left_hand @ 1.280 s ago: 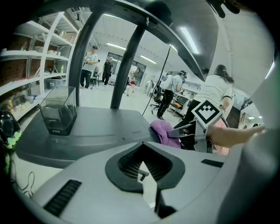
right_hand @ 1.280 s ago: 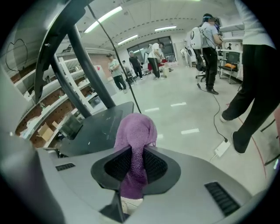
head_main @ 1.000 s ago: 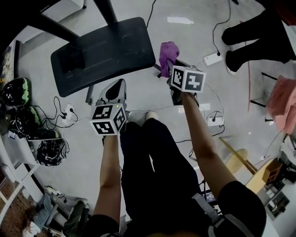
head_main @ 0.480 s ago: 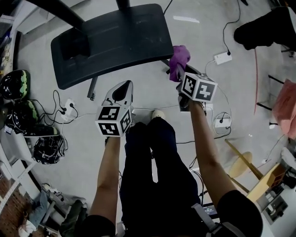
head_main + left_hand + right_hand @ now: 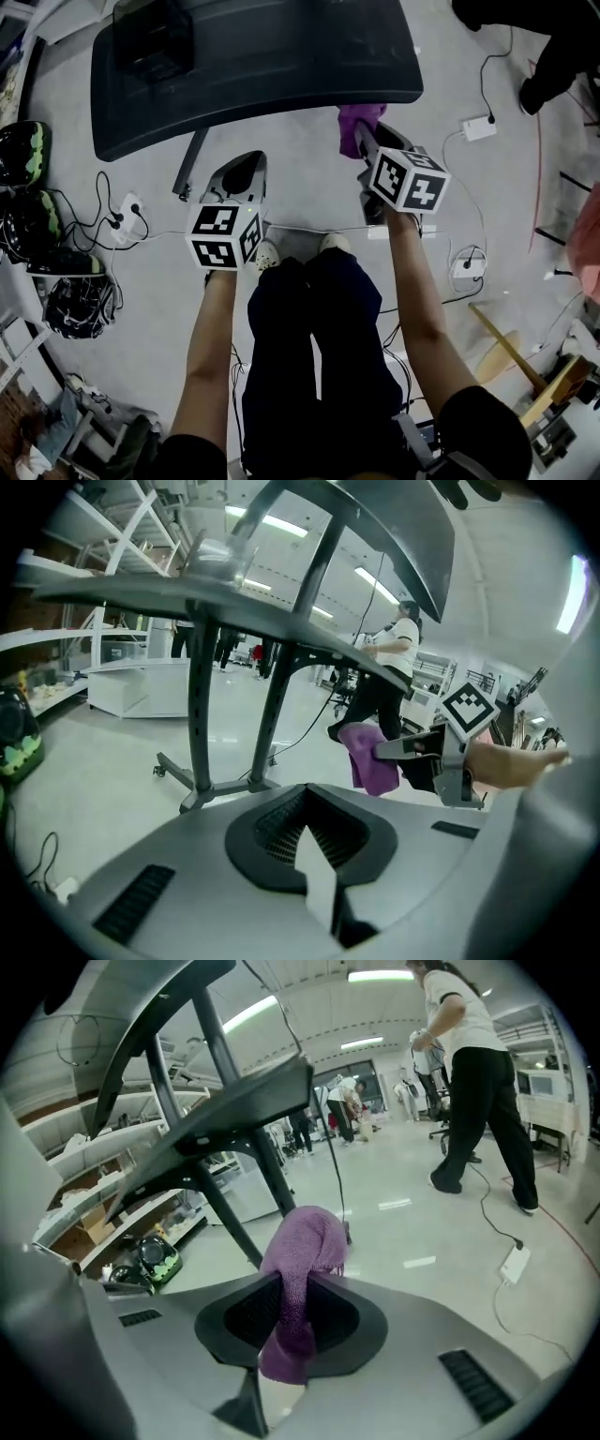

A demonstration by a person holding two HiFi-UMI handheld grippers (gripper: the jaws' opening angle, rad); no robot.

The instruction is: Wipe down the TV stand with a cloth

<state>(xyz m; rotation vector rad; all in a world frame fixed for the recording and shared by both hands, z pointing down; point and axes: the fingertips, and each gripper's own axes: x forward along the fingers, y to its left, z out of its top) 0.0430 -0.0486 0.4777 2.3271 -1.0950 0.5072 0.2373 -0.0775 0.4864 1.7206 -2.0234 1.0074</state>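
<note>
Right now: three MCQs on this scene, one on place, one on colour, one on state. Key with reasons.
1. Where is the cloth?
A. in the left hand-held gripper
B. in the right hand-held gripper
C. in neither

2. What colour is the cloth?
A. green
B. purple
C. white

3. What state is the left hand-held gripper in?
A. shut on the cloth
B. wide open
C. shut, empty

Key:
1 B: the right gripper view shows the cloth pinched between its jaws.
2 B: it reads purple in all three views.
3 C: the left gripper view shows its jaws together with nothing between them.
</note>
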